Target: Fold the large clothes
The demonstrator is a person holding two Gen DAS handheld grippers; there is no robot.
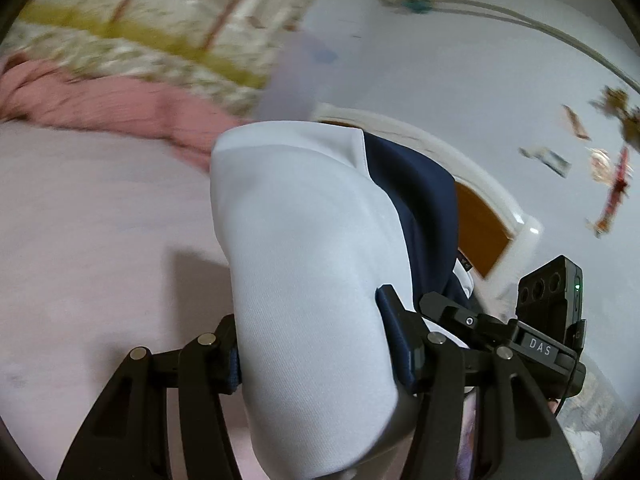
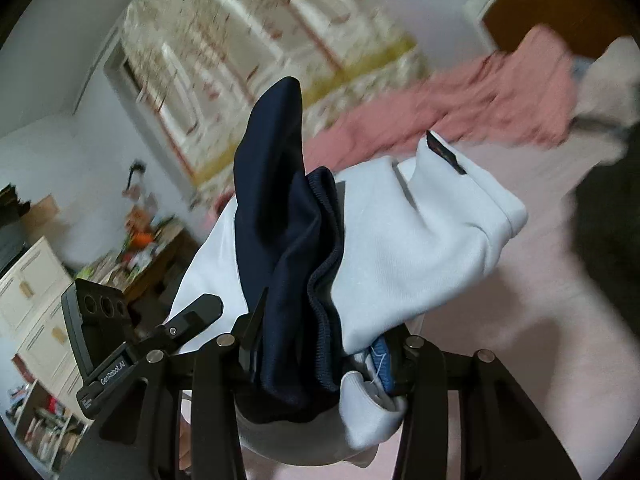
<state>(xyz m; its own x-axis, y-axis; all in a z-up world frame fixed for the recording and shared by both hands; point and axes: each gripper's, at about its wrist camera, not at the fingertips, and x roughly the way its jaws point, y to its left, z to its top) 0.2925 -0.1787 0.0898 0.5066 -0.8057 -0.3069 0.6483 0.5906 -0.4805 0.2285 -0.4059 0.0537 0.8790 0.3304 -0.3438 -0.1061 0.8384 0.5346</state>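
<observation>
A white and navy garment [image 1: 308,264] is bunched thickly between the jaws of my left gripper [image 1: 316,344], which is shut on it and holds it above a pale pink bed sheet [image 1: 96,216]. The same garment [image 2: 404,236], with a navy ribbed part [image 2: 280,208], is clamped in my right gripper [image 2: 320,364], which is shut on it. The cloth hides the fingertips in both views. The other gripper [image 1: 548,312] shows at the right of the left wrist view, and at the left of the right wrist view [image 2: 104,344].
A pink garment [image 1: 100,100] lies crumpled at the far side of the bed, also in the right wrist view [image 2: 480,104]. A patterned curtain [image 2: 248,52] hangs behind. A white bed frame [image 1: 480,184], a dark shape [image 2: 608,216] at right and cluttered cabinets [image 2: 36,304] surround the bed.
</observation>
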